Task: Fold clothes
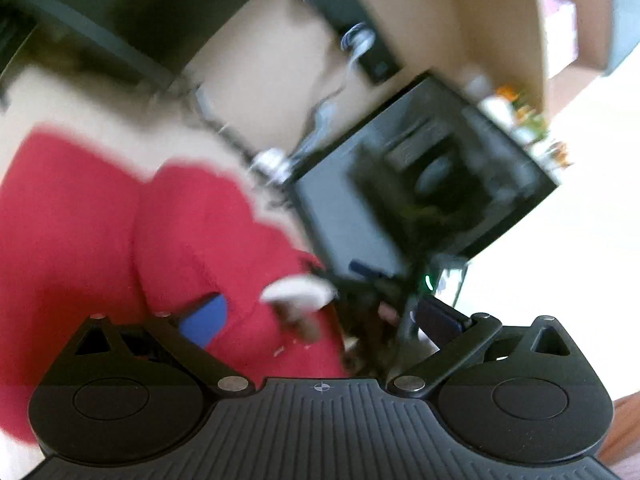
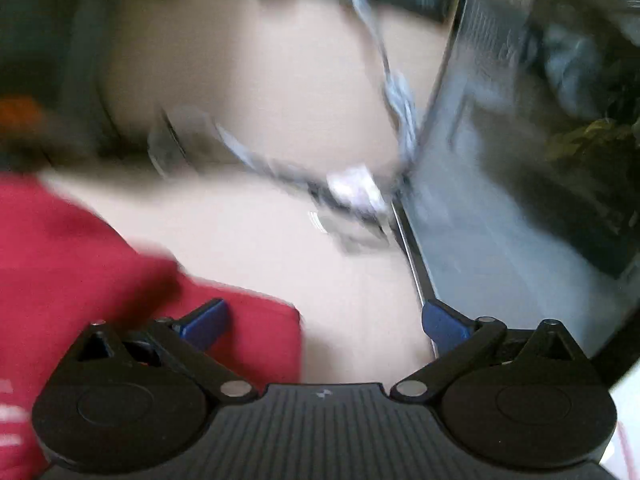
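Gaping wide, both jaws hold nothing: left gripper [image 1: 320, 316] over the red garment [image 1: 100, 220], right gripper [image 2: 324, 320] at its edge [image 2: 72, 264]. Garment rumpled, blurred, on the tabletop [image 2: 260, 240].

Both views are heavily motion-blurred. A beige worktop [image 2: 280, 92] carries a dark glass-sided case [image 2: 520, 184] at the right, its interior indistinct. A white cable [image 2: 396, 92] trails across the surface to the case's edge, ending near a pale blurred item [image 2: 356, 188]. In the left wrist view the same case [image 1: 420, 184] appears tilted, with small orange-and-green objects [image 1: 528, 116] beyond it, unidentifiable.
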`<move>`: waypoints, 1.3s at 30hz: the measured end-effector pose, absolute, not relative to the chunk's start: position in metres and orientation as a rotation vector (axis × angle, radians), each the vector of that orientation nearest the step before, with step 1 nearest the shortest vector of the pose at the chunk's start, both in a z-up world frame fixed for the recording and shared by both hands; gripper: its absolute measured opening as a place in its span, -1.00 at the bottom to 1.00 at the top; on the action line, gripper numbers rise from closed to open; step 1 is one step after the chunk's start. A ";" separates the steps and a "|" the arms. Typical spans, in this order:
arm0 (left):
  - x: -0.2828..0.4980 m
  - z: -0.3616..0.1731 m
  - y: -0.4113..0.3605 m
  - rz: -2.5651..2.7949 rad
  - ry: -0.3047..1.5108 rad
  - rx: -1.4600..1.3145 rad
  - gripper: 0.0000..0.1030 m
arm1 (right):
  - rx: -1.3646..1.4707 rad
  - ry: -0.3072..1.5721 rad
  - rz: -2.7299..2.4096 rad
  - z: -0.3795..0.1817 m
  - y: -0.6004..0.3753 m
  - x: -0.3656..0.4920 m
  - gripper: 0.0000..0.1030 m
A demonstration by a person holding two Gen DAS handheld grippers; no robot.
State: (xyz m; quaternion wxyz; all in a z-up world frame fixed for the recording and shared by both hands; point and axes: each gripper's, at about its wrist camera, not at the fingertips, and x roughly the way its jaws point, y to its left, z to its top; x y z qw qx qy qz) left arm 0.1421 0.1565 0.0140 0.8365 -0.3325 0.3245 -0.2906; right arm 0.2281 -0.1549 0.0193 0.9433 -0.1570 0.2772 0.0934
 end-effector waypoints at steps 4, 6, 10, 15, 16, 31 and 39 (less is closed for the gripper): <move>0.152 -0.004 0.167 -0.497 0.699 -0.745 1.00 | -0.399 0.572 0.161 0.003 -0.146 0.219 1.00; 0.161 -0.004 0.174 -0.459 0.696 -0.728 1.00 | -0.403 0.577 0.161 0.002 -0.147 0.209 1.00; 0.186 -0.003 0.178 -0.421 0.694 -0.630 1.00 | -0.352 0.624 0.163 0.008 -0.155 0.186 1.00; 0.221 0.003 0.181 -0.377 0.686 -0.487 1.00 | -0.303 0.696 0.393 0.019 -0.158 0.146 1.00; 0.228 0.005 0.182 -0.368 0.686 -0.465 1.00 | -0.278 0.722 0.466 0.022 -0.160 0.141 1.00; 0.117 0.014 0.207 -0.352 0.755 -0.436 1.00 | -0.318 0.410 0.623 0.085 -0.139 0.157 1.00; 0.121 -0.027 0.190 -0.399 0.829 -0.569 1.00 | -0.467 0.543 0.573 0.021 -0.103 0.178 1.00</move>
